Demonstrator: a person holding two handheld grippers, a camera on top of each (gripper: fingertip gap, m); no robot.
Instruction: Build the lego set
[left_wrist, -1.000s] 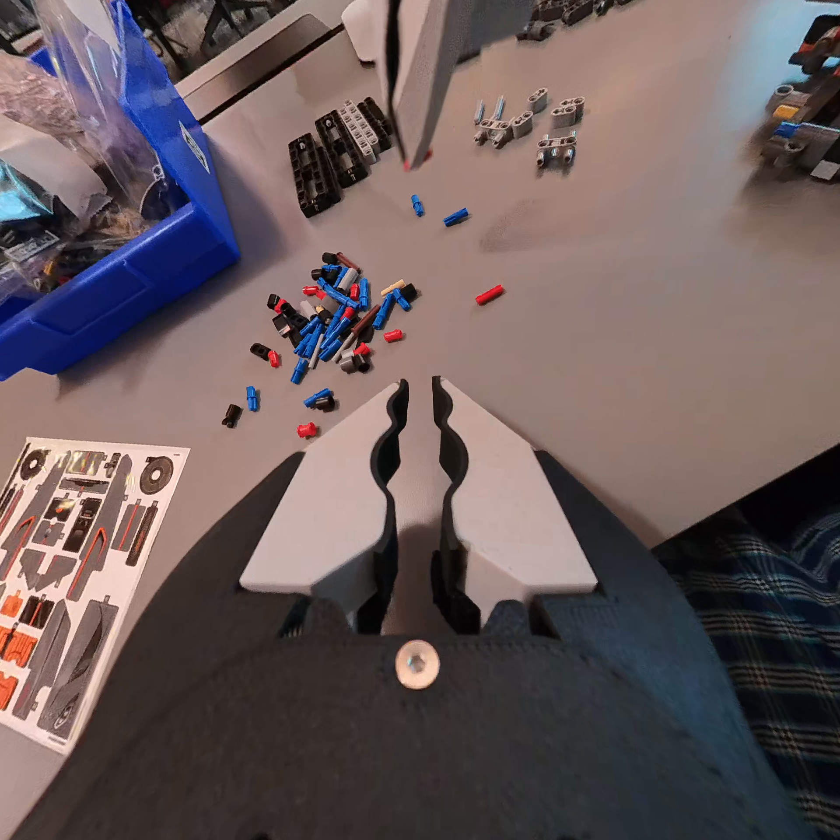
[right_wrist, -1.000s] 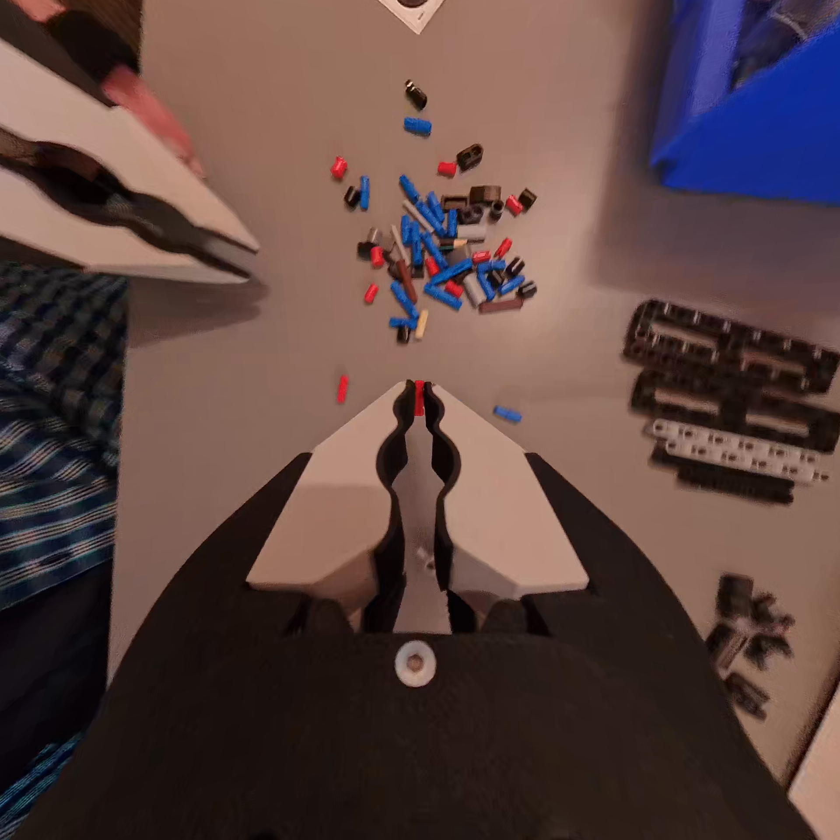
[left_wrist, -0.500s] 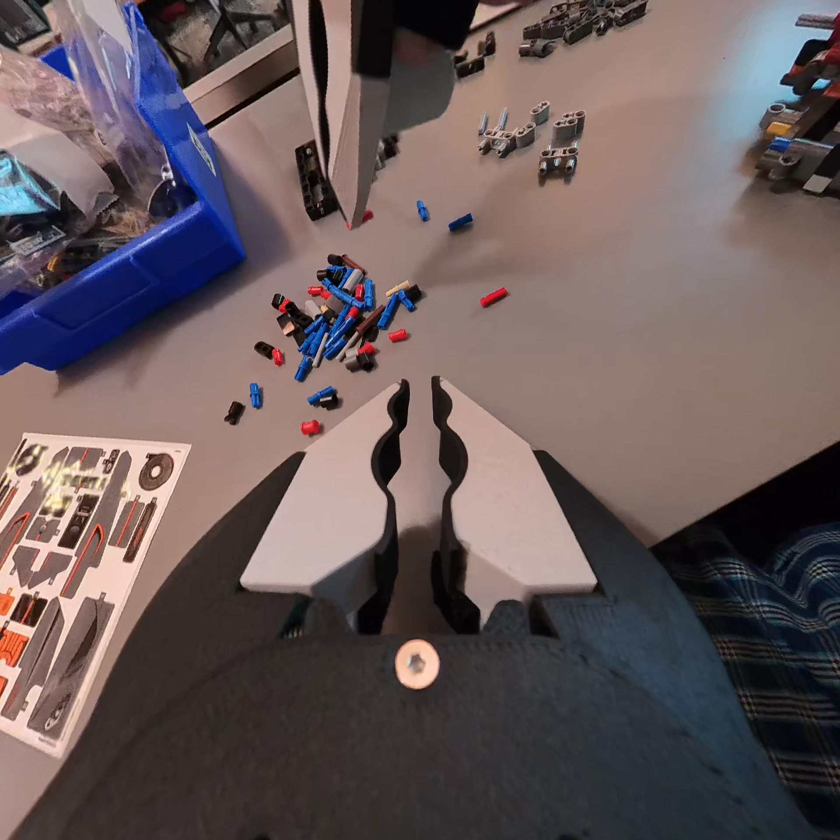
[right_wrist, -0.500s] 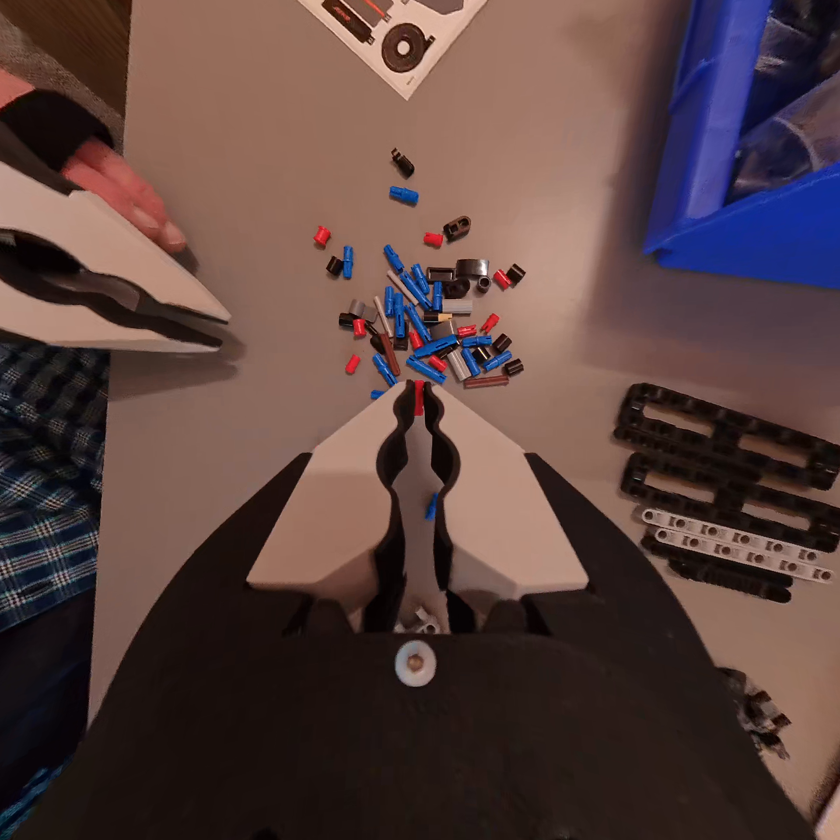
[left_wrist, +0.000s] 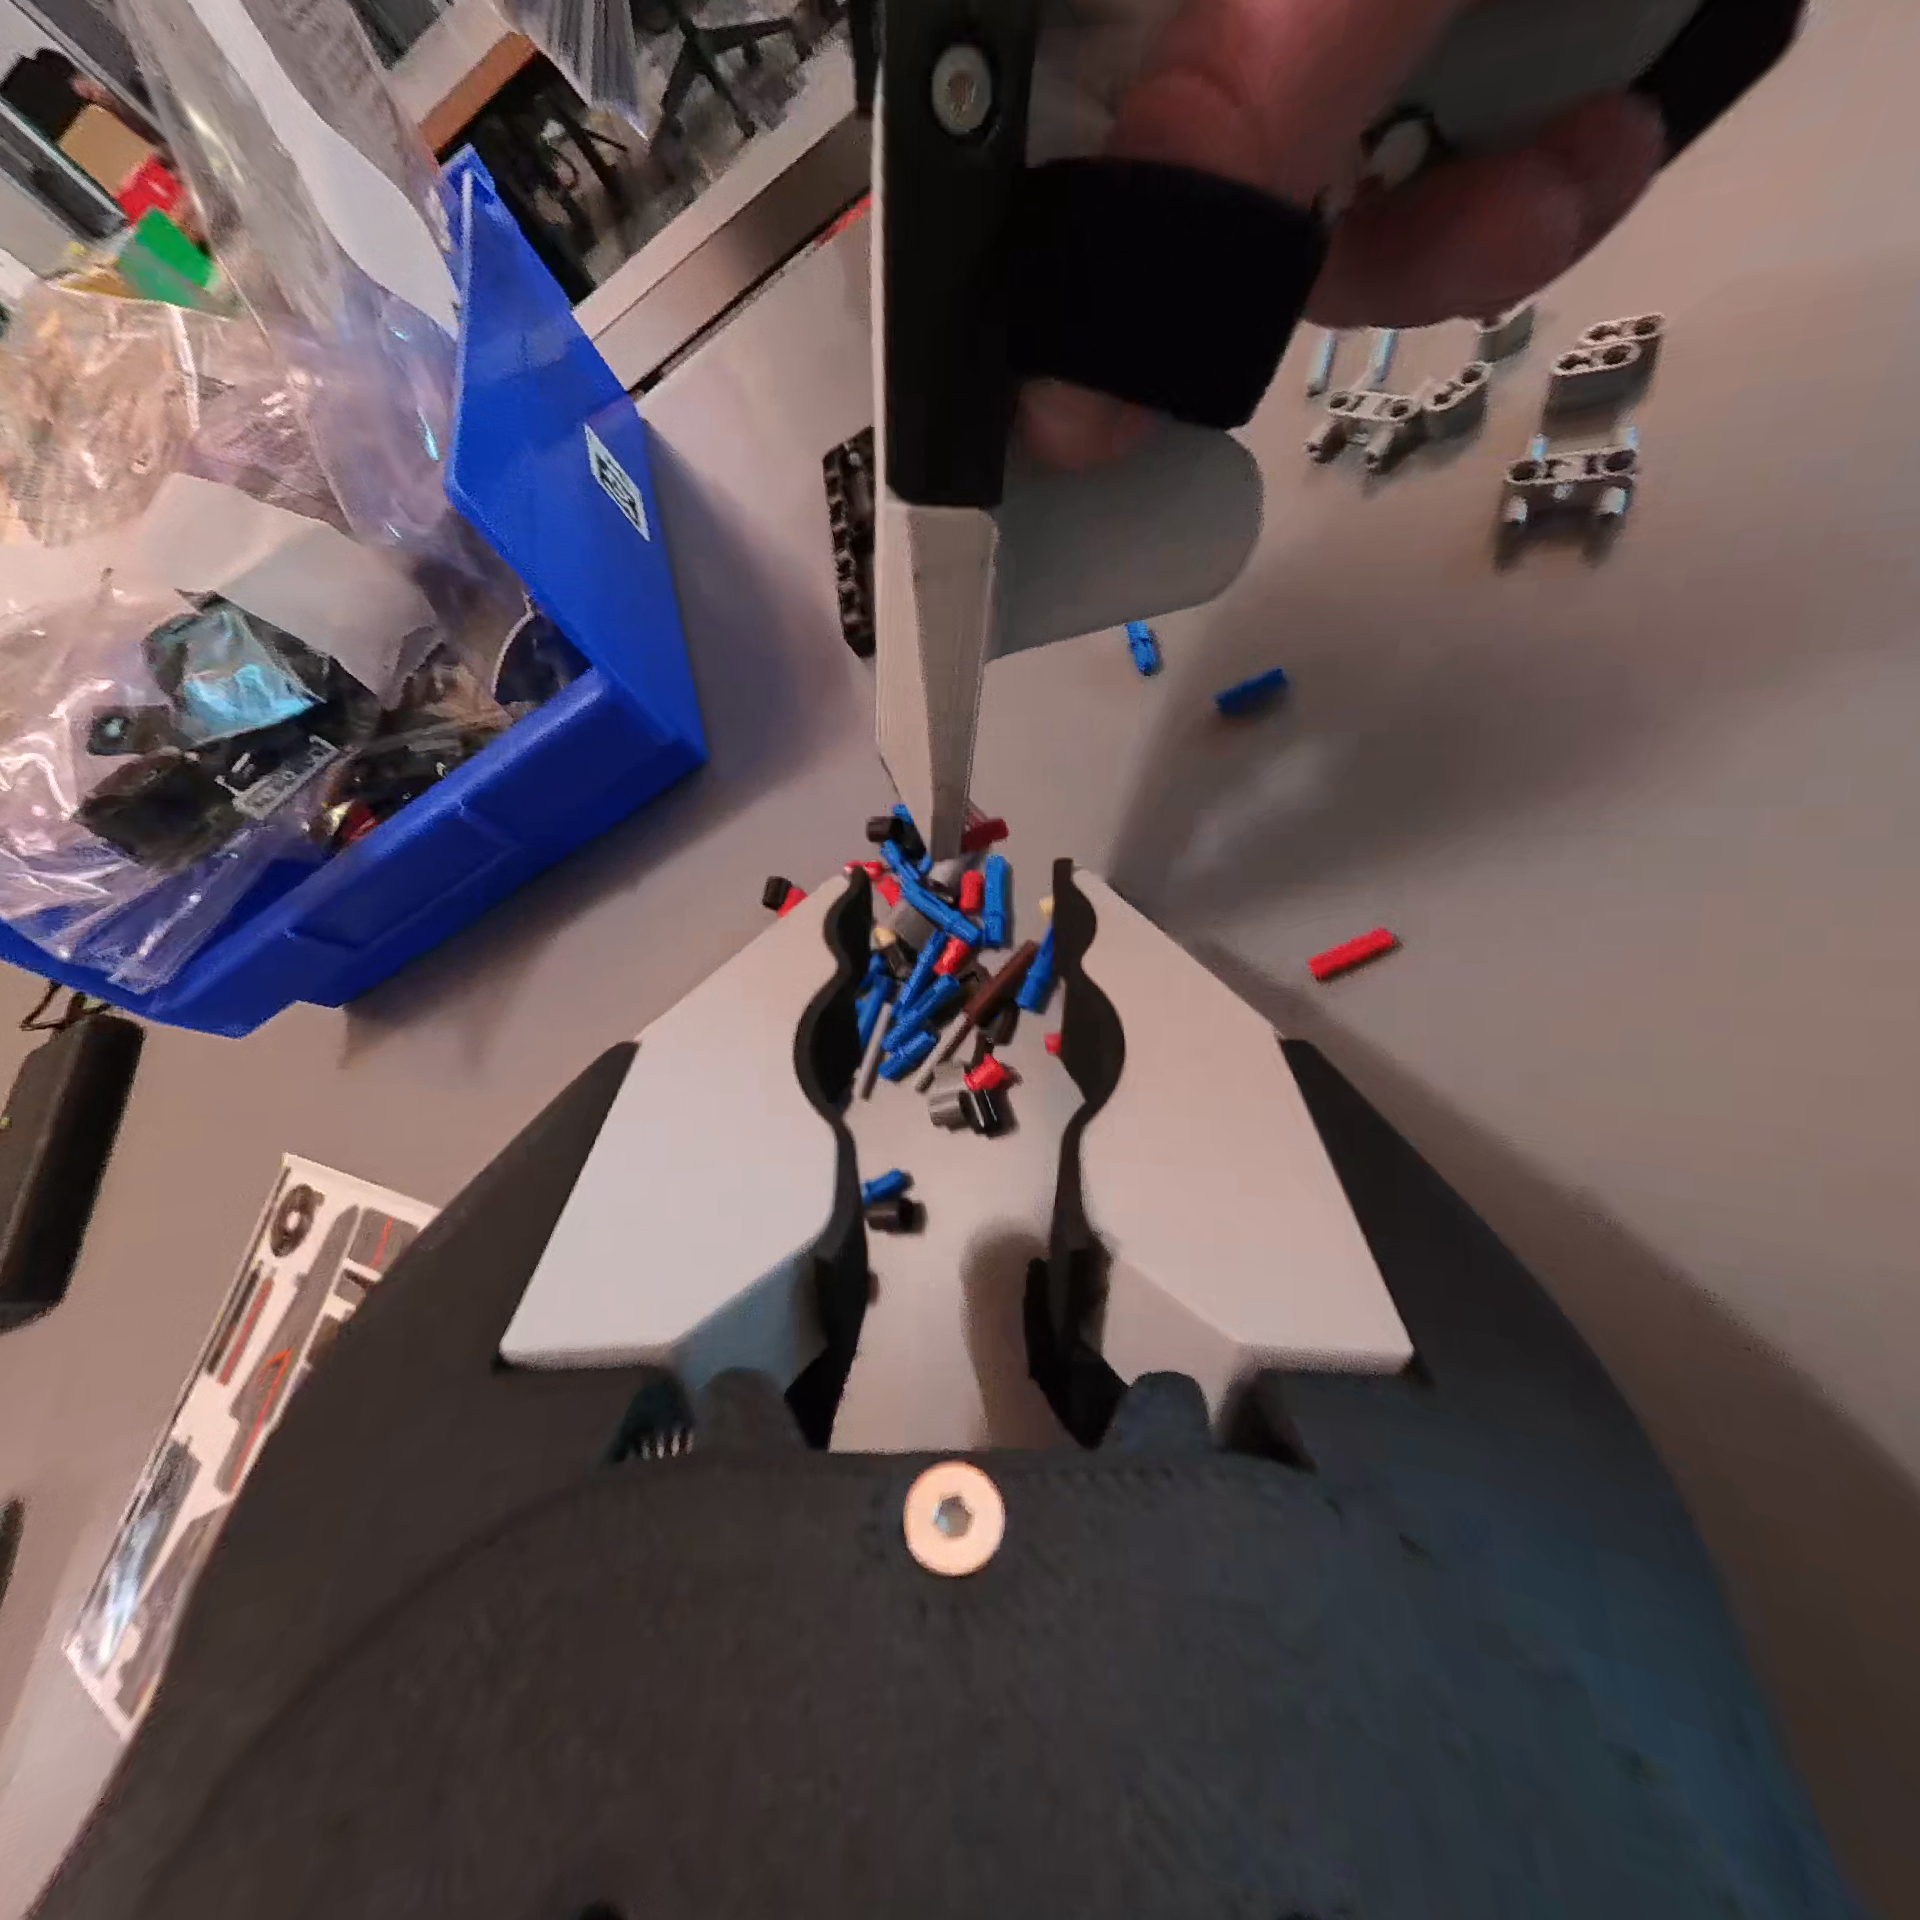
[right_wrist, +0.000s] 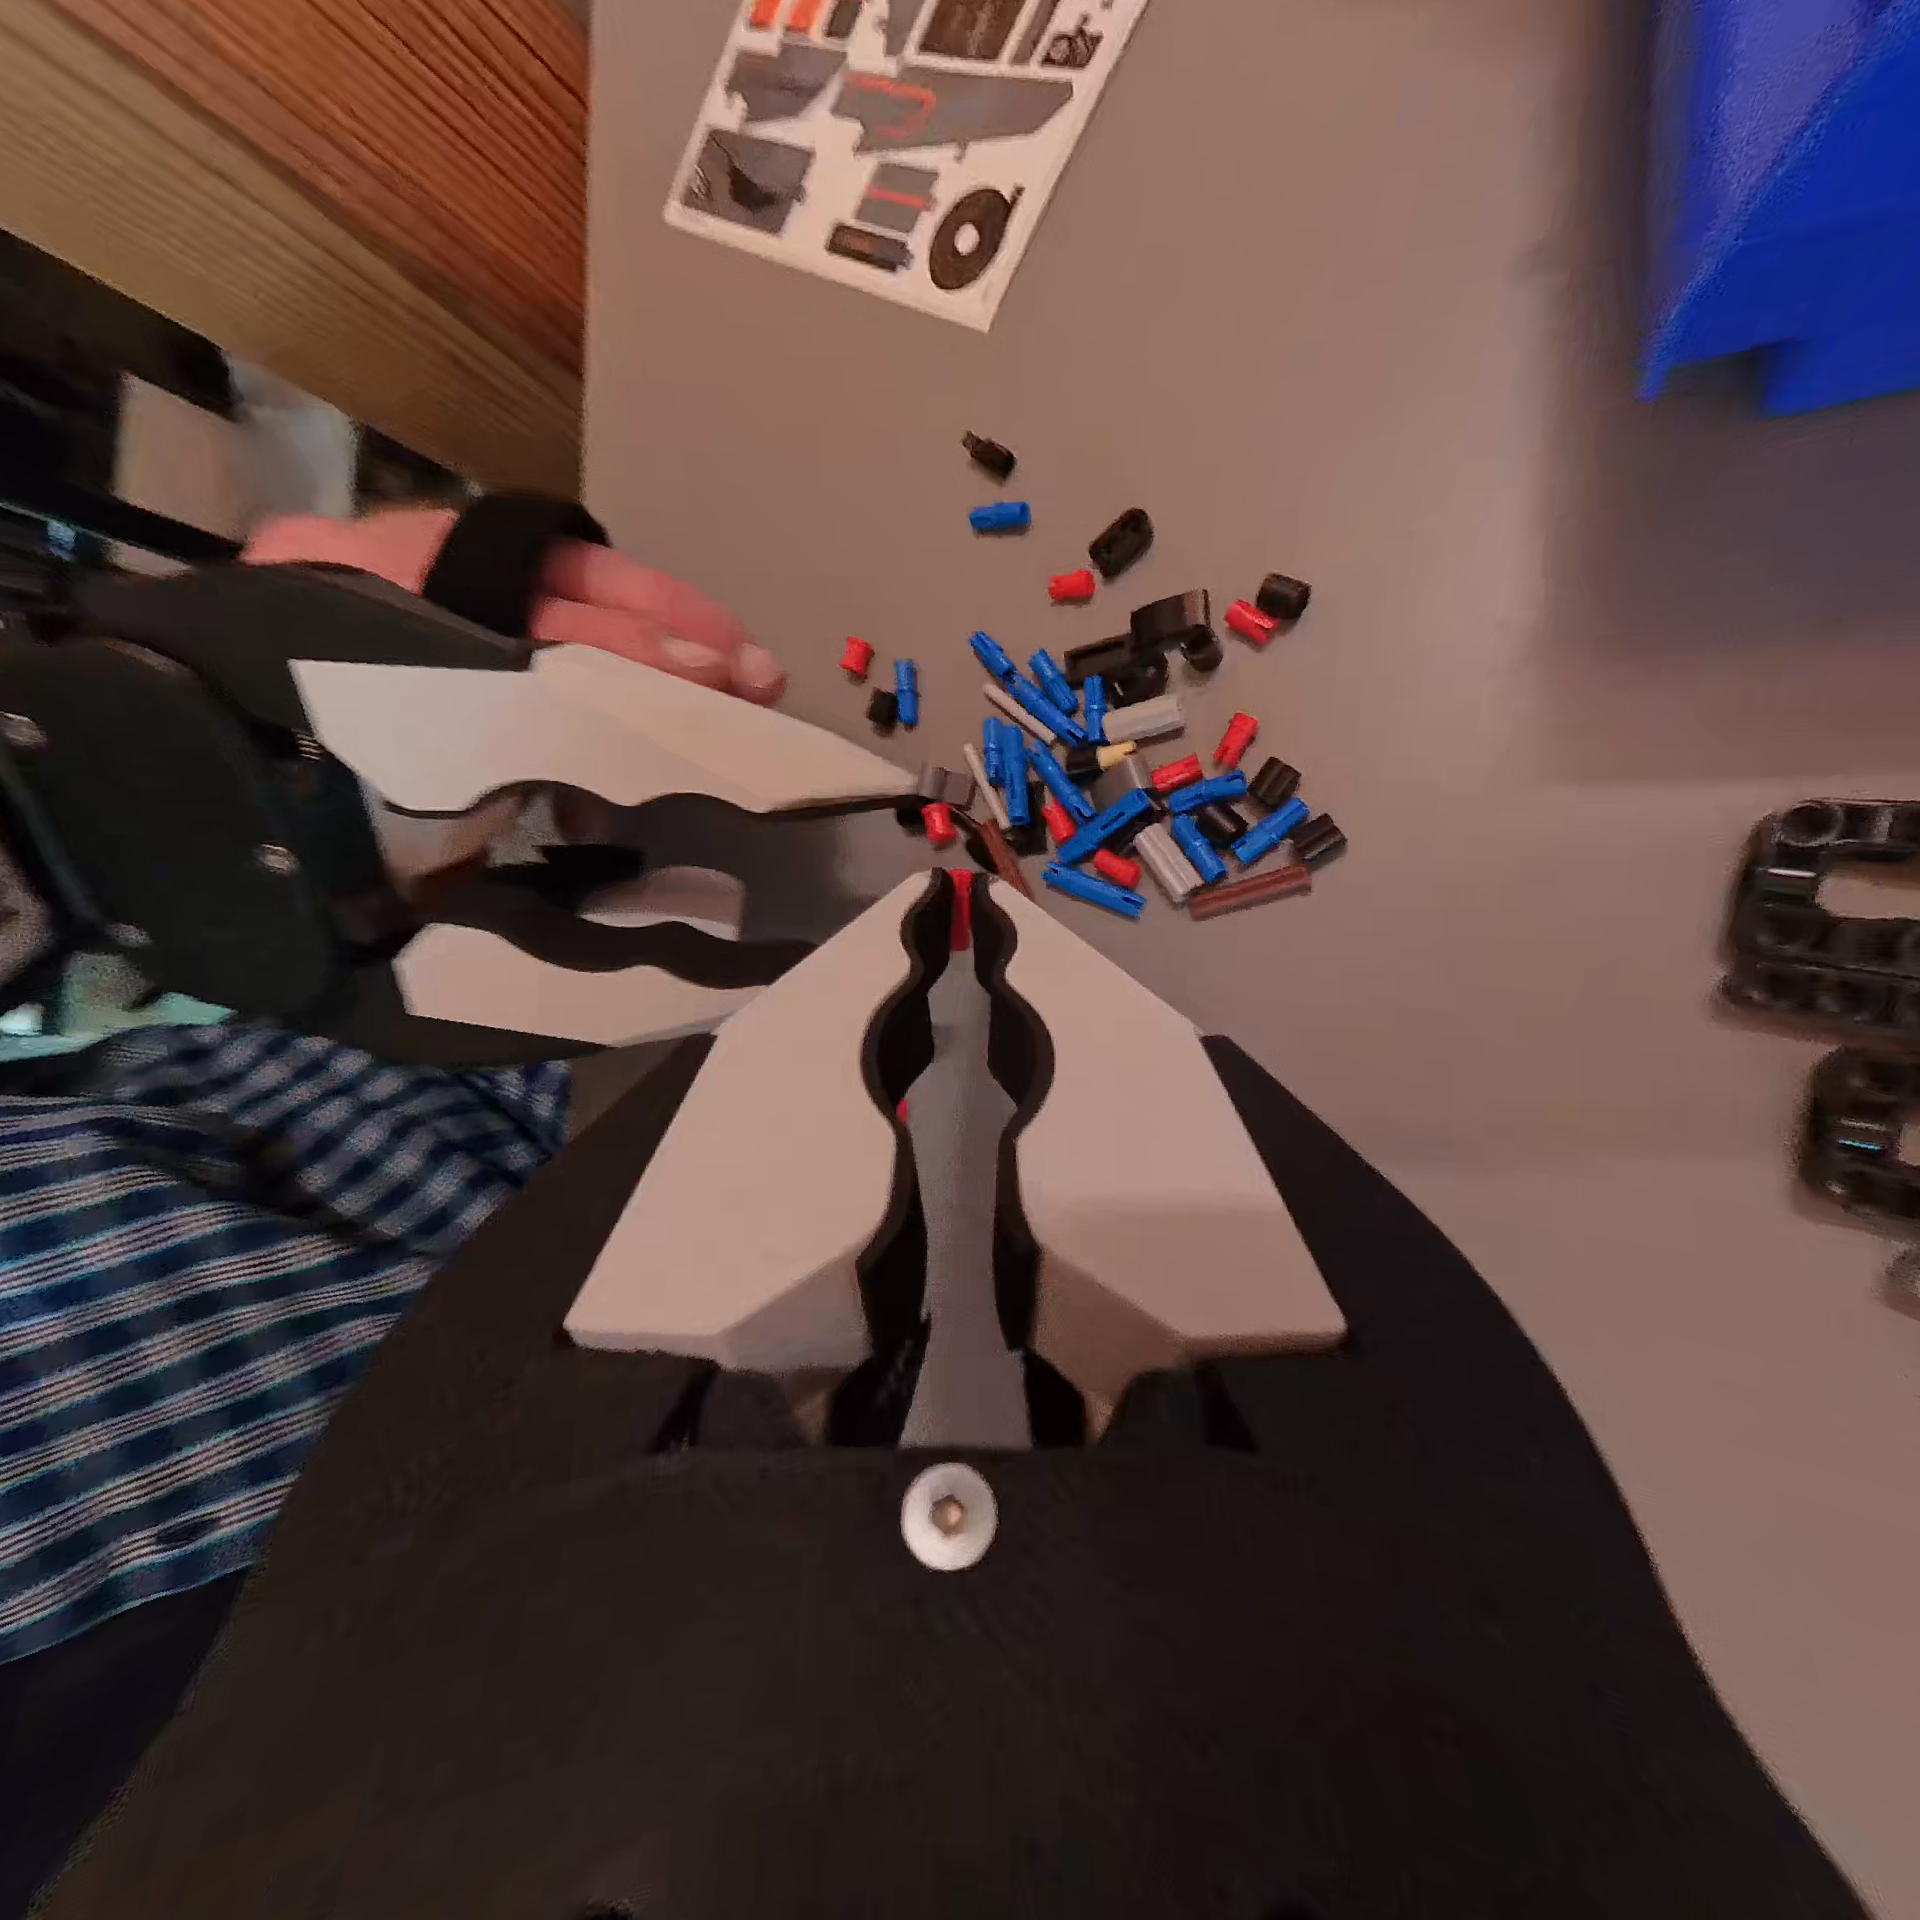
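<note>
A pile of small blue, red, black and grey lego pins (left_wrist: 940, 997) (right_wrist: 1122, 769) lies on the grey table (left_wrist: 1558, 831). My left gripper (left_wrist: 956, 881) is open and low over the pile, with pins showing between its fingers. It also shows in the right wrist view (right_wrist: 862, 862), reaching in from the left with its upper fingertip at the pile's edge. My right gripper (right_wrist: 961, 888) is shut on a red pin (right_wrist: 961, 914) right at the pile's near edge. In the left wrist view it (left_wrist: 948, 831) points down into the pile's far side.
A blue bin (left_wrist: 561, 582) (right_wrist: 1787, 208) with plastic bags stands by the pile. A sticker sheet (left_wrist: 239, 1403) (right_wrist: 894, 135) lies near the table edge. Black frames (right_wrist: 1829, 914), grey connectors (left_wrist: 1507, 416), a loose red pin (left_wrist: 1351, 951) and blue pins (left_wrist: 1252, 691) lie around. Both grippers' tips are close together, under 4 cm apart.
My left gripper has moved forward over the pile and opened wider. My right gripper has carried the red pin across to the pile, meeting the left gripper there.
</note>
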